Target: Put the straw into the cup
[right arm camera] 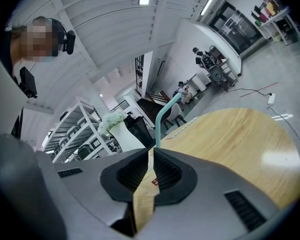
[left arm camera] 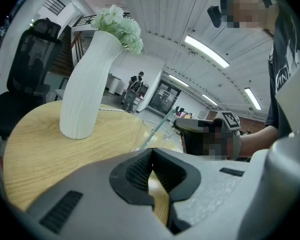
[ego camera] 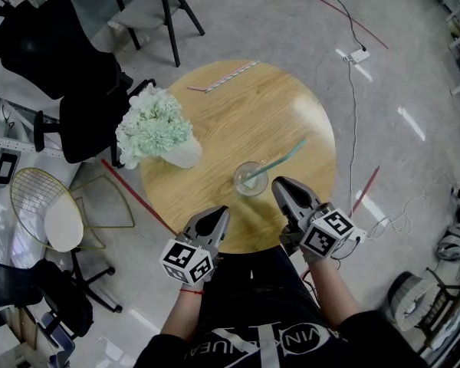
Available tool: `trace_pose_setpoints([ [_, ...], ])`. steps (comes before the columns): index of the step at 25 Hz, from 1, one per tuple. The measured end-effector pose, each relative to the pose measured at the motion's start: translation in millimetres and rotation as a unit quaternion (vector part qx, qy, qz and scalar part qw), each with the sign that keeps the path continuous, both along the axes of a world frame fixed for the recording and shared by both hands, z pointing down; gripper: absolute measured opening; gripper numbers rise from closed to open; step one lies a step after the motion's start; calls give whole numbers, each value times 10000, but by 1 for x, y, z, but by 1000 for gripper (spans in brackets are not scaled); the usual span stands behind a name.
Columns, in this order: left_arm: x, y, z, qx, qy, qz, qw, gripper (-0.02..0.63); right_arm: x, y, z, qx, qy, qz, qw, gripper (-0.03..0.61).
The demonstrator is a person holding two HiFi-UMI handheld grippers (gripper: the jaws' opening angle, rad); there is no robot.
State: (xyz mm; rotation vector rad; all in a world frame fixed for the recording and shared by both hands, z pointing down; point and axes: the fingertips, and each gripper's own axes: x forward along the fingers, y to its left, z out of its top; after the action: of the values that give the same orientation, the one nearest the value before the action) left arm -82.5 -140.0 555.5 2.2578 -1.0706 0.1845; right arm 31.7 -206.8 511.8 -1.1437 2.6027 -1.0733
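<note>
A clear cup (ego camera: 250, 179) stands on the round wooden table (ego camera: 238, 113) near its front edge. A teal straw (ego camera: 280, 158) sits in it and leans up to the right. My left gripper (ego camera: 221, 213) is shut and empty, just short of the cup at the table's edge. My right gripper (ego camera: 278, 182) is shut too, right of the cup and apart from the straw. In the left gripper view the cup (left arm camera: 151, 134) and straw (left arm camera: 161, 126) show past the shut left gripper (left arm camera: 151, 151). In the right gripper view the straw (right arm camera: 161, 116) rises behind the right gripper (right arm camera: 151, 151), which hides the cup.
A white vase of pale green flowers (ego camera: 157, 133) stands at the table's left. A thin striped stick (ego camera: 224, 77) lies at the far edge. Chairs (ego camera: 157, 6) and a wire stool (ego camera: 50, 205) ring the table; cables (ego camera: 353, 90) run on the floor to the right.
</note>
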Motion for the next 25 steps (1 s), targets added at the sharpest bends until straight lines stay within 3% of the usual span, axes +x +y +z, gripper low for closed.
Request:
trace_pose_setpoints([
  [25, 23, 18, -43, 525, -123, -52, 9985, 6, -20, 61, -23, 224, 296, -1334, 9904, 3],
])
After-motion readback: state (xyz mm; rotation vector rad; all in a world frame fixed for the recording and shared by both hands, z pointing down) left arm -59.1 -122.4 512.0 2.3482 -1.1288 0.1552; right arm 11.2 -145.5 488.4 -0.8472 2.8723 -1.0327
